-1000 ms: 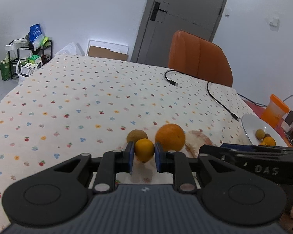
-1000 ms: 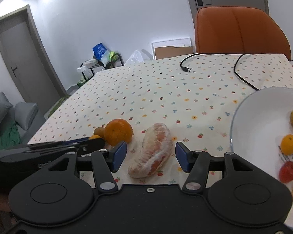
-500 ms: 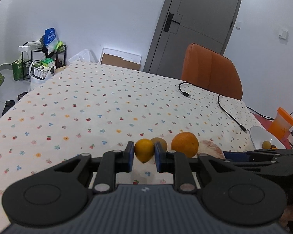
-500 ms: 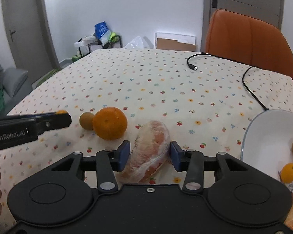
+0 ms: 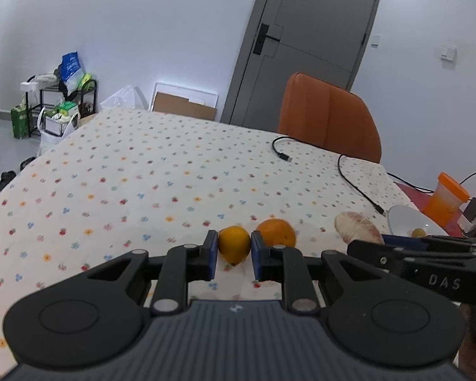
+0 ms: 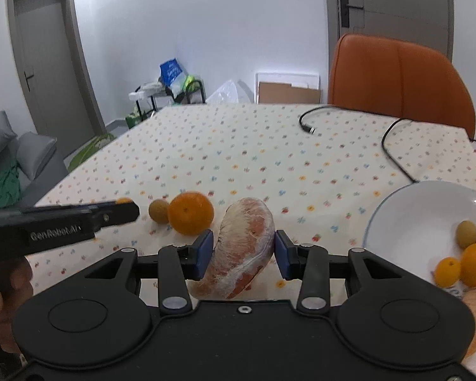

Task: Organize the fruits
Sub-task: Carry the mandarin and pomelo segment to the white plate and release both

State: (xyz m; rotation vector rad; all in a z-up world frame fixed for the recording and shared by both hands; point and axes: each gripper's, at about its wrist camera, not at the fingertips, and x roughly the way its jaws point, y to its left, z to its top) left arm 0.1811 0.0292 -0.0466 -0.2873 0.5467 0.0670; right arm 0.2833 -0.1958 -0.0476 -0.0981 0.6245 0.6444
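Your right gripper (image 6: 241,254) has just been closing and now clasps the peeled pinkish pomelo segment (image 6: 239,250), whose long axis runs away from you, tip leaning right. Your left gripper (image 5: 231,254) pinches a small yellow-orange citrus (image 5: 234,243) above the flower-print worktop (image 5: 174,171); "GenRobot.AI" reads along its side. The round orange (image 6: 191,212) and brownish kiwi-like fruit (image 6: 158,210) lie touching; the white bowl (image 6: 412,222) sits right, open cloth beyond.

tablecloth (image 5: 161,171): matt printed cloth
chair (image 6: 396,76): smooth orange leather-like upholstery
plate (image 6: 406,222): glossy white, ceramic-looking
pomelo segment (image 6: 241,247): rough, fibrous pith
gripper bodies (image 5: 234,247): matt black plastic
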